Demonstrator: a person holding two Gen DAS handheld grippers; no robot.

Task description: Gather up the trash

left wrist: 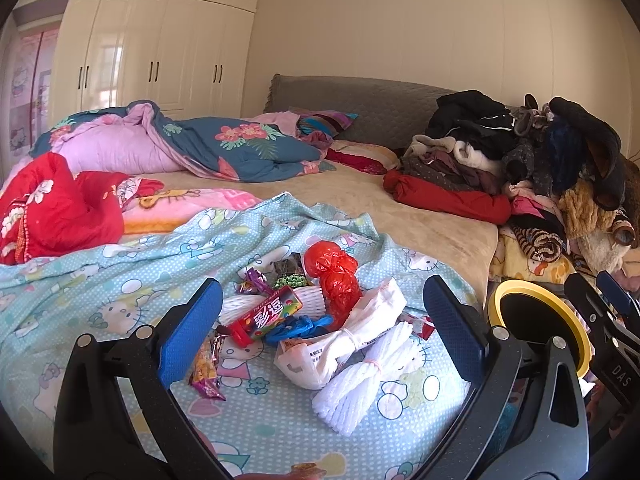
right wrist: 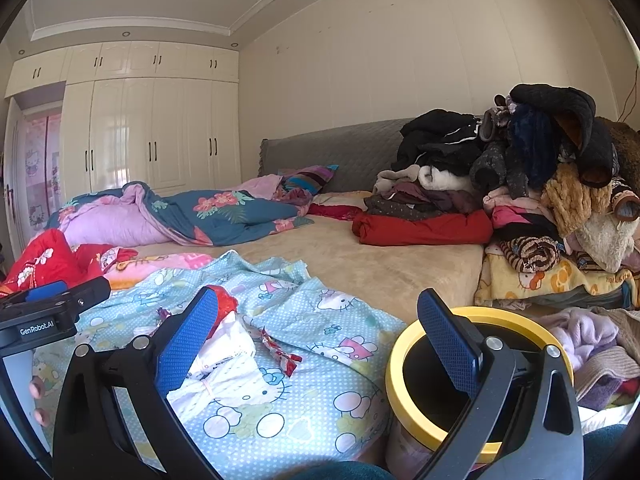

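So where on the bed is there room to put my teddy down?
The bare beige sheet in the middle is free, between the flowered quilt and the clothes pile. The Hello Kitty blanket is crowded with trash at its near end.

The sheet (left wrist: 120, 280) was light blue with white dots and a cartoon-cat print. On it lay a crumpled red plastic bag (left wrist: 334, 276), a red candy box (left wrist: 266, 316) with a rainbow-coloured end, a blue wrapper (left wrist: 296, 326), a purple wrapper (left wrist: 256, 280) and white foam netting (left wrist: 368, 380). The bin (right wrist: 440, 432) had a yellow rim and a black inside. The quilt (left wrist: 224, 148) was dark blue with pink flowers and a lilac lining. Both grippers' pads (left wrist: 192, 328) were blue on black frames. The wardrobe (left wrist: 160, 52) was cream with black handles.
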